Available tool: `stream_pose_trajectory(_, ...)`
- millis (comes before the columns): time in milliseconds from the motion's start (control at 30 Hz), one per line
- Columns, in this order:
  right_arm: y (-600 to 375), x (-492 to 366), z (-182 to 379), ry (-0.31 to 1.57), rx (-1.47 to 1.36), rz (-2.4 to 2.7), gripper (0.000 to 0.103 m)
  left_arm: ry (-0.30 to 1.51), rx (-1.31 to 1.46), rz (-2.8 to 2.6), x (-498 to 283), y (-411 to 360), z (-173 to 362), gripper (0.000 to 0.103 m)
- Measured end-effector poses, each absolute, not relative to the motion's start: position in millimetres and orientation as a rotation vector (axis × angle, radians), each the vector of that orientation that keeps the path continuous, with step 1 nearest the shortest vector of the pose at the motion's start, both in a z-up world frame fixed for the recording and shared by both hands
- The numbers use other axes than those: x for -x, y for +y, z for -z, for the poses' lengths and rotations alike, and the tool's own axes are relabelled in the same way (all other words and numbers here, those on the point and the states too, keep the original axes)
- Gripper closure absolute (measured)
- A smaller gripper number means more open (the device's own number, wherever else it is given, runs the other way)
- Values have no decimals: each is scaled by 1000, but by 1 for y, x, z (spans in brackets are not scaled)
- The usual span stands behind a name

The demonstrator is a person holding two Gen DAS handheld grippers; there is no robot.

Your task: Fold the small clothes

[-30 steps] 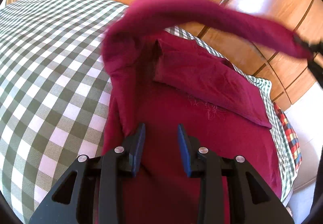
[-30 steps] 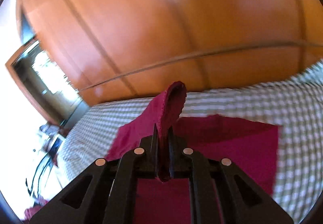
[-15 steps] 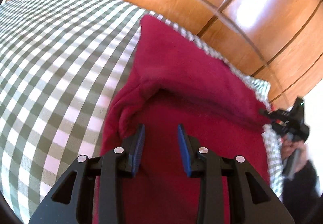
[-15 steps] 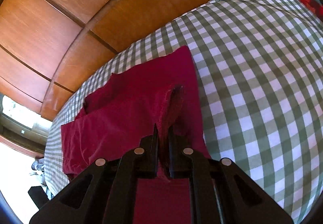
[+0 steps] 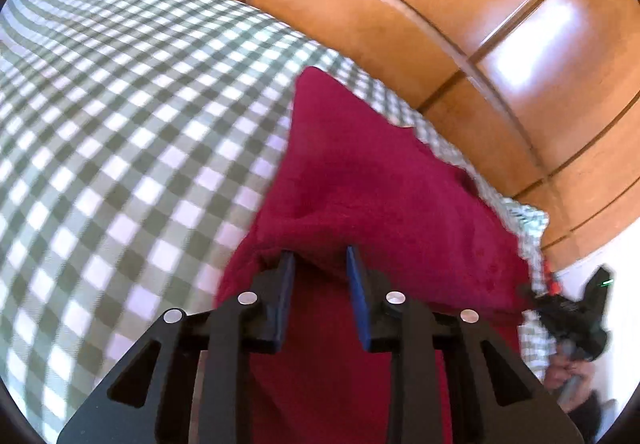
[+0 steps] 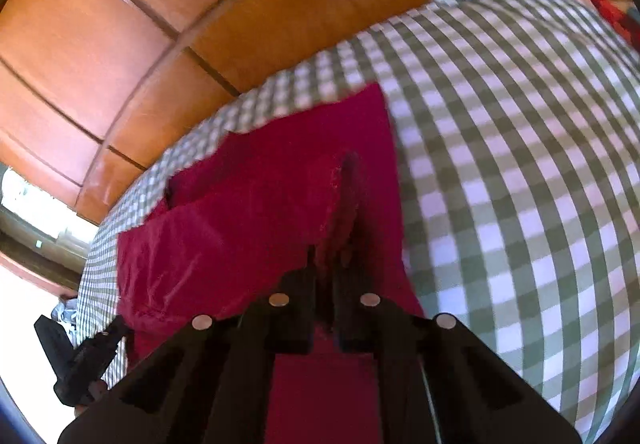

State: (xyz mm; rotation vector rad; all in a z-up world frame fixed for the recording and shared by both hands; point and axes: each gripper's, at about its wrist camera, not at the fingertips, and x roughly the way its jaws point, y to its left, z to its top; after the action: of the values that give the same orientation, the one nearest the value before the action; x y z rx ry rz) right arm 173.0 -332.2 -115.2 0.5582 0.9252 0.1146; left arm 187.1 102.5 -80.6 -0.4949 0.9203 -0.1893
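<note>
A crimson garment lies folded over on the green-and-white checked bedspread. My left gripper sits at the near edge of the folded layer. Its blue-padded jaws are closing with cloth between them, and the pads stand apart from it. In the right wrist view my right gripper is shut on a raised ridge of the garment, low over the bedspread. The right gripper also shows at the garment's far right corner, with a hand behind it. The left gripper shows at the lower left.
Glossy wooden panels run along the far side of the bed. A red plaid cloth pokes out at the bed's corner. Checked bedspread spreads wide to the left of the garment in the left wrist view.
The flap that the right gripper held up in the air has come down and now lies over the garment. The left gripper has slid forward to the fold's edge, jaws slightly narrower.
</note>
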Motion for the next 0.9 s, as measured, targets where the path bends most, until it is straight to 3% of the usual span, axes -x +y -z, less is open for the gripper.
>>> stream_pose_trajectory(200,-313,-180,126,968,-427,-64,91,952,504,129,-177,121,88,77)
stream_pose_trajectory(267,-314,-172,122,940,-428,-53,71,945,462,125,-168,122,77,77)
stream_pose_trajectory(300,-315,-166,117,918,-417,-38,48,932,456,132,-162,123,71,77)
stream_pose_trajectory(333,-315,-159,111,893,-404,-24,42,916,454,136,-158,124,65,77)
stream_pose_trajectory(633,-260,-148,64,789,-272,-86,36,800,320,214,-190,80,22,77)
stream_pose_trajectory(900,-248,-185,123,903,-178,54,33,908,164,98,-236,60,85,77)
